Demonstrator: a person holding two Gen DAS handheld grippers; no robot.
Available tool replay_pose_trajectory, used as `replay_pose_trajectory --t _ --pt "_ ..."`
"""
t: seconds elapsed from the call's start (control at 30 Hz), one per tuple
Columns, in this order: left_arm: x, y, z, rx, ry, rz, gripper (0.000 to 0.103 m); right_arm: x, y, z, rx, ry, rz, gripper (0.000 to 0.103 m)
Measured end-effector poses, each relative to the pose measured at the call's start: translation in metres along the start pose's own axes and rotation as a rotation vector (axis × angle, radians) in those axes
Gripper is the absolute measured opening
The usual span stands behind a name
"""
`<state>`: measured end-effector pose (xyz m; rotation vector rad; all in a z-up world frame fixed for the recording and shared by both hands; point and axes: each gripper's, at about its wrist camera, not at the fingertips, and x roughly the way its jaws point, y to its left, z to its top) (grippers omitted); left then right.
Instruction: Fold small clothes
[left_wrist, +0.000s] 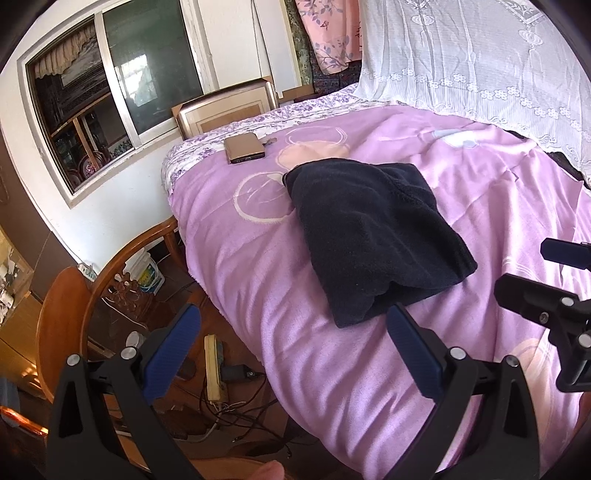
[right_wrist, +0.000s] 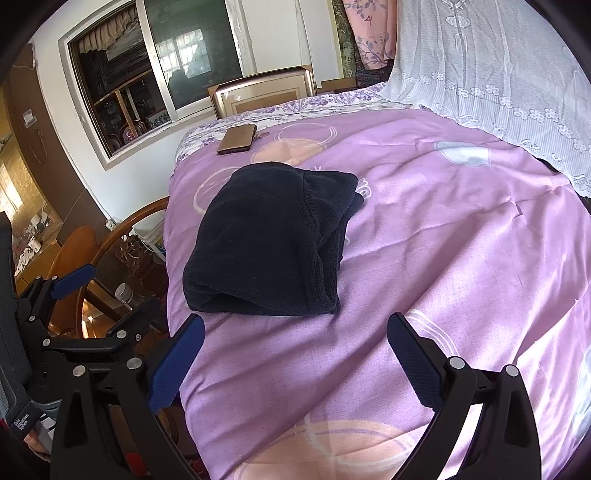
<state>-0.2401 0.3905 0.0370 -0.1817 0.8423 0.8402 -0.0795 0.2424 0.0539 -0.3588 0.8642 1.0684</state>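
Both tools (left_wrist: 290, 334) (right_wrist: 295, 339) gape, empty — folded garment (right_wrist: 273, 240) seemingly lies lengthwise, away.

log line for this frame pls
task: fold small clothes | dark knit garment: folded on purple bedspread | left gripper: open, empty | right gripper: open, empty

Home bedroom. Bed with lilac patterned cover (left_wrist: 369, 369) fills view; white lace curtain (left_wrist: 480, 66) hangs behind. Sliding window (left_wrist: 118, 85) in white wall. Carved wooden chair (left_wrist: 110, 280) beside bed. Power strip (left_wrist: 214, 365), tangled cables on wood floor. Phone (right_wrist: 237, 138) on bedding.
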Motion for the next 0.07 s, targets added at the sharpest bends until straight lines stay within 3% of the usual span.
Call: replay_pose_trajectory --t 0.07 --pt "0.0002 0.0013 0.0 -0.007 0.005 -0.004 0.098 0.0001 -0.0001 0.0002 0.002 0.0 0.0 0.1"
